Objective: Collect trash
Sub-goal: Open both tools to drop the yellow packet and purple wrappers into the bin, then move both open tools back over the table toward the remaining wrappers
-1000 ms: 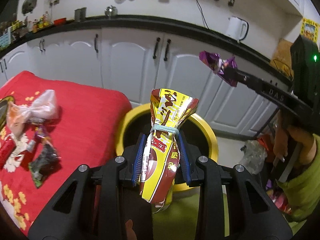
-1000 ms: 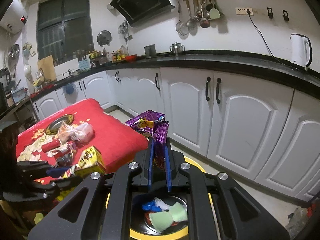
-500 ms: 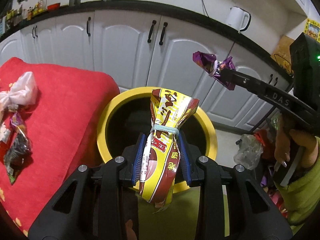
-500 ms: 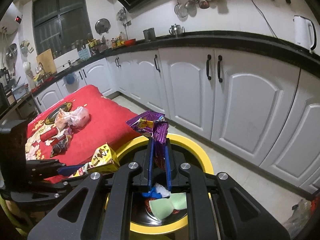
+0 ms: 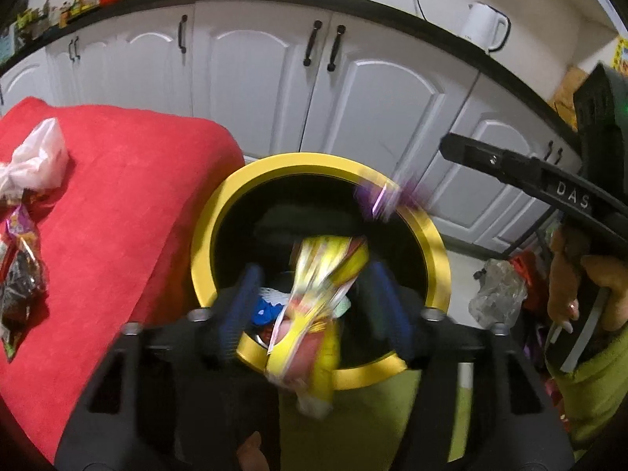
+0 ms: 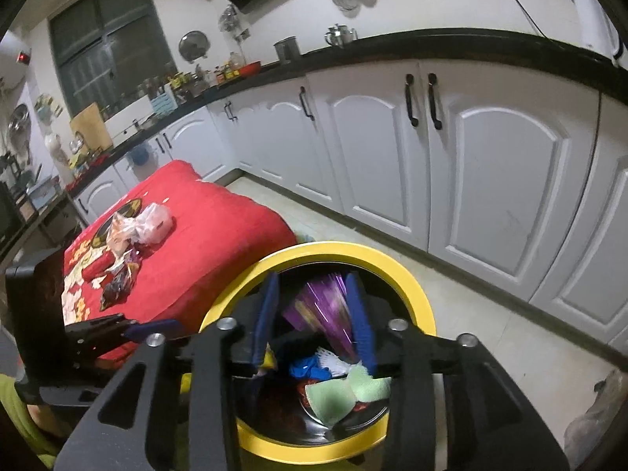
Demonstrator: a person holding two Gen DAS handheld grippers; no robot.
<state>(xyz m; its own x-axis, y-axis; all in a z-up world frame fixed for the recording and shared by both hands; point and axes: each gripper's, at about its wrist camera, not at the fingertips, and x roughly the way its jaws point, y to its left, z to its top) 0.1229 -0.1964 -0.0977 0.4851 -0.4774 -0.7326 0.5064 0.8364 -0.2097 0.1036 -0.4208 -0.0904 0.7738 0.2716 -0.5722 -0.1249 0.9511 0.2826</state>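
On the left, the red-covered counter (image 5: 117,204) still carries rubbish: a knotted pale plastic bag (image 5: 33,165), a dark wrapper (image 5: 19,286) below it and a small purple-and-orange wrapper (image 5: 21,227) between the two. In the right wrist view the same heap (image 6: 121,251) shows as several pieces near the far end of the red cloth, so I judge a good part of the collecting remains.

In the middle stands the yellow-rimmed bin (image 5: 428,231), just beside the counter's edge, already holding a blue scrap (image 6: 310,369), pale green pieces (image 6: 345,392) and something red underneath.

The left gripper (image 5: 314,294) hangs over the bin's near rim. Its jaws have just been opening and now stand apart, and the yellow snack bag (image 5: 314,314) is a blur between them, clear of both pads, seemingly dropping toward the bin.

Further right, the right gripper (image 6: 314,310) is over the bin mouth too. Its jaws have also just been opening, and the purple wrapper (image 6: 325,310) streaks down between them, no longer pinched; the left view shows it as a purple smear (image 5: 380,196) at the far rim.

So two pieces are being let go now; whether the yellow bag lands inside or catches the rim I cannot tell.
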